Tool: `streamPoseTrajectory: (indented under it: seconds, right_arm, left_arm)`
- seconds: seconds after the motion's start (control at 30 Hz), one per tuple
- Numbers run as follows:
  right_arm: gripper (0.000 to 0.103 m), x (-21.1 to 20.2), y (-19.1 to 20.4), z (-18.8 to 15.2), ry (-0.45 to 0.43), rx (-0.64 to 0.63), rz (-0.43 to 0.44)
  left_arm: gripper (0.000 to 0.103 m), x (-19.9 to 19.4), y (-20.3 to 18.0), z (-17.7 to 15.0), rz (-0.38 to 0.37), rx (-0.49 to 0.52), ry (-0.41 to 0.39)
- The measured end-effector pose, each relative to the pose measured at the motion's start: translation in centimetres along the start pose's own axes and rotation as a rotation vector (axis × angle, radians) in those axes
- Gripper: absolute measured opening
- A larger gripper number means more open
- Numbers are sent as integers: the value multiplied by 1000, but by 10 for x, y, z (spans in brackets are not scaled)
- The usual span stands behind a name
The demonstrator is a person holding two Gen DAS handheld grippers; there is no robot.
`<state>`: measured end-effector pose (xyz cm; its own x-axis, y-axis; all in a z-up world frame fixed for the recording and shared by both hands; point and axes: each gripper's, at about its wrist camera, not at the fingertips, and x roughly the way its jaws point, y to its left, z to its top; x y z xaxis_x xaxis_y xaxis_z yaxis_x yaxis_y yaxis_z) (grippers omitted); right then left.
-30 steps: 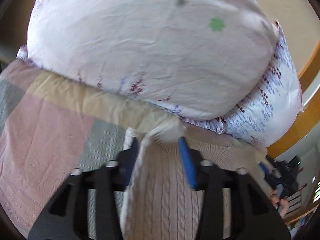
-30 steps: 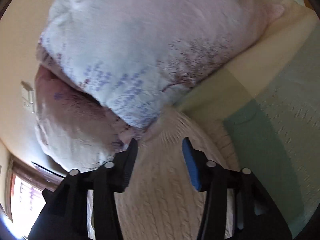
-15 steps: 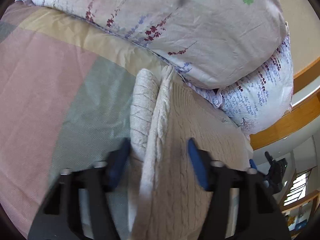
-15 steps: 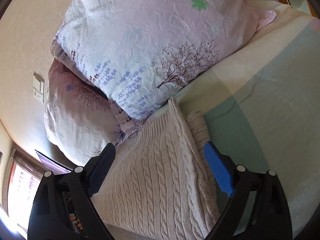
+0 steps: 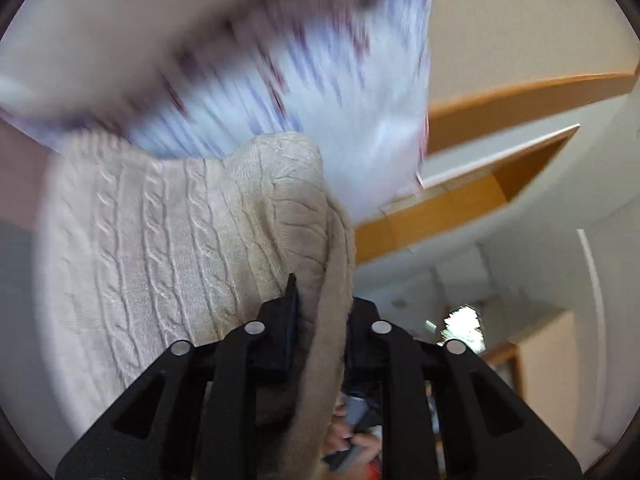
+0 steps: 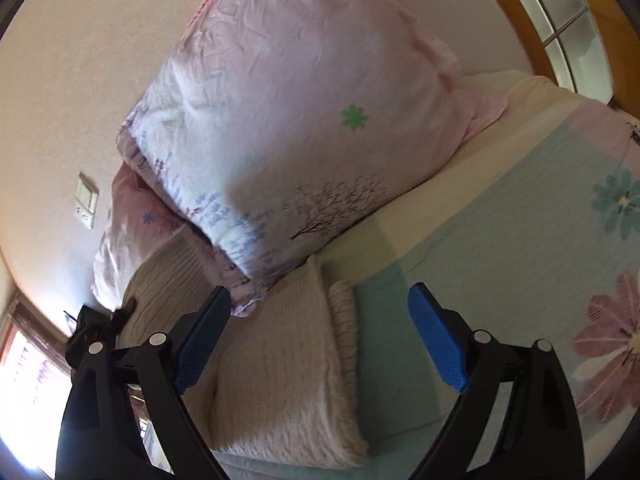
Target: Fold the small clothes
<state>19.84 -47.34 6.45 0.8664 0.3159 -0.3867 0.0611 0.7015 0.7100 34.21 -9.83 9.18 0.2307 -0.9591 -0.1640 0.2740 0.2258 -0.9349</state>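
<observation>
Gripping a raised fold of the cream cable-knit sweater [image 5: 168, 248], the left gripper [image 5: 320, 304] is clenched: knit is bunched between its black fingers [image 5: 286, 320] and a strip hangs down toward 6 o'clock. In the left wrist view the sweater fills 9 to 12 o'clock of centre; the blurred floral pillow [image 5: 304, 80] sits past it at 12. Wooden trim [image 5: 500, 100] runs at 2–3 o'clock. A hand [image 5: 352, 440] shows at 6, under the fingers, holding sth dark — can't tell what.

Right gripper [image 6: 318, 316] is released, blue pads [image 6: 436, 344] spread wide, nothing between them but air; it hovers above the sweater w/o touching. In the right wrist view the sweater lies on the bedspread [image 6: 500, 280], from centre to 7 o'clock, its top edge against the pillow. A ribbed cuff or folded sleeve lies just beside the main panel on its 3 o'clock side. Second pillow [image 6: 136, 232] at 9, tucked under the first. Left gripper visible at 8–9 o'clock, lifting the sweater's far edge. Wall switch plate [image 6: 87, 200] at 9–10. Window frame [image 6: 572, 24] at 1–2 o'clock.
</observation>
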Motion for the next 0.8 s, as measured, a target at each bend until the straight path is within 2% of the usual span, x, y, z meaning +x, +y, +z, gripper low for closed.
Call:
streamPoseTrajectory:
  seconds: [0.03, 0.07, 0.1, 0.17, 0.2, 0.23, 0.27, 0.3, 0.37, 0.43, 0.53, 0.6, 0.67, 0.73, 0.77, 0.8]
  right_arm:
    - [92, 3, -2, 2, 11, -3, -19]
    - [92, 6, -5, 4, 30, 0, -28]
    - [92, 8, -9, 6, 55, 9, -27]
    - [93, 14, -18, 11, 121, 49, 9]
    - [93, 17, -22, 13, 150, 65, 33]
    - [95, 24, -26, 15, 189, 83, 56]
    - [95, 31, -28, 16, 223, 97, 68]
    - [95, 45, -31, 16, 277, 114, 80]
    - [95, 68, -31, 13, 355, 130, 84]
    - [95, 91, -25, 5, 427, 124, 87]
    - [93, 115, -13, -8, 492, 83, 66]
    - [83, 119, -5, -13, 487, 52, 63]
    - [61, 124, -3, -19, 511, 49, 58]
    - [42, 125, -4, -24, 500, 51, 64]
    - [38, 124, -5, -26, 492, 89, 89]
    - [36, 123, -5, -26, 483, 107, 97]
  left_arm:
    - [27, 29, 8, 0, -39, -50, 69]
    - [27, 51, 17, -4, -61, -111, 119]
    - [27, 55, 20, -6, -68, -133, 127]
    - [48, 35, 18, -8, -47, -83, 81]
    - [67, 12, 16, -7, 9, -29, 23]
    - [76, -8, 15, -5, 69, 13, -31]
    - [78, -31, 15, -5, 161, 56, -87]
    - [80, -48, 19, -4, 258, 76, -110]
    - [80, -61, 36, -4, 405, 55, -75]
    - [80, -56, 55, -11, 481, 18, 2]
    - [81, -36, 76, -28, 544, 39, 86]
    - [82, -29, 82, -36, 519, 47, 91]
    - [81, -18, 82, -40, 492, 54, 85]
    - [68, -8, 85, -43, 453, 45, 87]
    - [63, -5, 84, -42, 451, 51, 77]
    - [53, -6, 83, -42, 439, 59, 74]
